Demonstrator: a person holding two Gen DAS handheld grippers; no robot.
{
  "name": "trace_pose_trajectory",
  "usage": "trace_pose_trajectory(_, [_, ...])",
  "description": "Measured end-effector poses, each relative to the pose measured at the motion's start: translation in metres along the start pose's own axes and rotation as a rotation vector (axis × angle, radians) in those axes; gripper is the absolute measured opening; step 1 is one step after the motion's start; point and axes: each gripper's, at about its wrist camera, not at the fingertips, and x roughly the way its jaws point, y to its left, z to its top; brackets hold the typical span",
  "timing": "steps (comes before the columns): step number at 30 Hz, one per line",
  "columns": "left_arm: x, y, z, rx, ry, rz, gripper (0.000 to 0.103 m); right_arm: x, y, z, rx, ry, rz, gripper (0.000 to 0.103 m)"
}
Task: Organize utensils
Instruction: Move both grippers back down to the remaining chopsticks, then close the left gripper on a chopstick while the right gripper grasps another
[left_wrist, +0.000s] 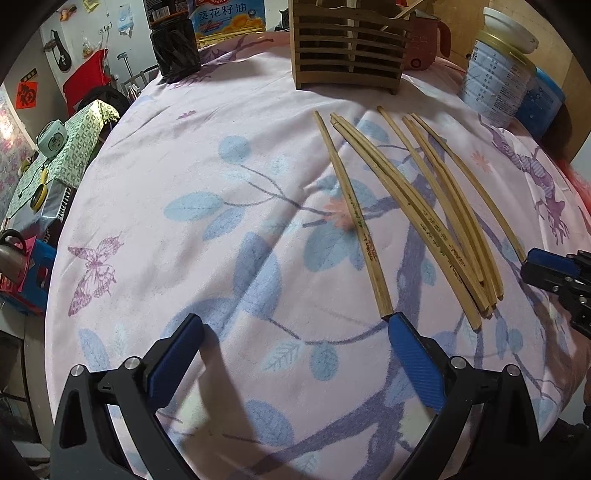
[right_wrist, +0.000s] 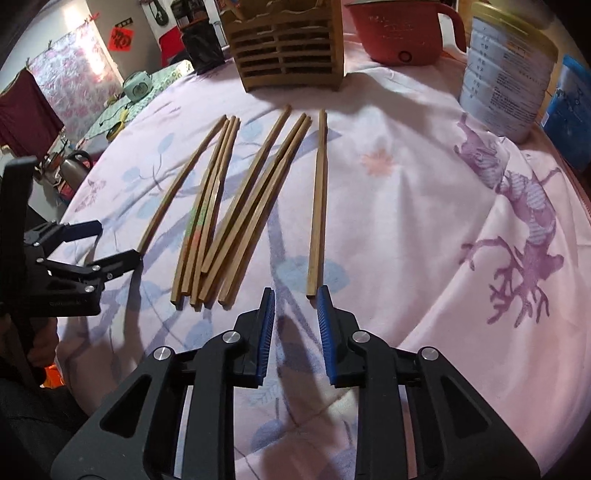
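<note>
Right wrist view: the right tool hovered with jaws narrowly apart, empty, the nearest long bamboo chopstick just ahead of its right pad. The left tool stood wide apart beside the chopstick bundle on the floral pink-clothed surface.

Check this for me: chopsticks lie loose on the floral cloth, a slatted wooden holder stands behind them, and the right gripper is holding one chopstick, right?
Not quite. The right gripper holds nothing: the right wrist view shows nothing between its jaws, the nearest chopstick lying on the cloth. The holder stands behind.
</note>
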Motion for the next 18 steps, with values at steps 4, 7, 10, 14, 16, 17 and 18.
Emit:
trace_pose_trajectory(4, [-0.004, -0.004, 0.001, 0.006, -0.016, -0.021, 0.088, 0.003, -0.008, 0.002, 0.028, -0.005, 0.006, 0.024])
trace_pose_trajectory(7, [-0.007, -0.008, 0.002, 0.018, -0.032, -0.042, 0.072, 0.004, -0.009, 0.003, 0.027, -0.009, 0.008, 0.024])
trace_pose_trajectory(10, [-0.01, -0.014, 0.003, 0.035, -0.044, -0.083, 0.057, 0.006, -0.008, 0.004, 0.013, -0.013, 0.007, 0.024])
trace_pose_trajectory(14, [-0.011, -0.024, 0.004, 0.063, -0.048, -0.123, 0.045, 0.006, -0.008, 0.003, 0.008, -0.021, 0.009, 0.024])
trace_pose_trajectory(16, [-0.01, -0.031, 0.005, 0.077, -0.05, -0.148, 0.038, 0.007, -0.007, 0.003, -0.002, -0.028, 0.0, 0.022])
trace_pose_trajectory(17, [-0.009, -0.032, 0.006, 0.08, -0.051, -0.156, 0.032, 0.008, -0.006, 0.003, -0.011, -0.029, -0.006, 0.011])
trace_pose_trajectory(18, [-0.008, -0.034, 0.007, 0.079, -0.052, -0.164, 0.023, 0.008, -0.007, 0.003, -0.011, -0.031, -0.004, 0.007])
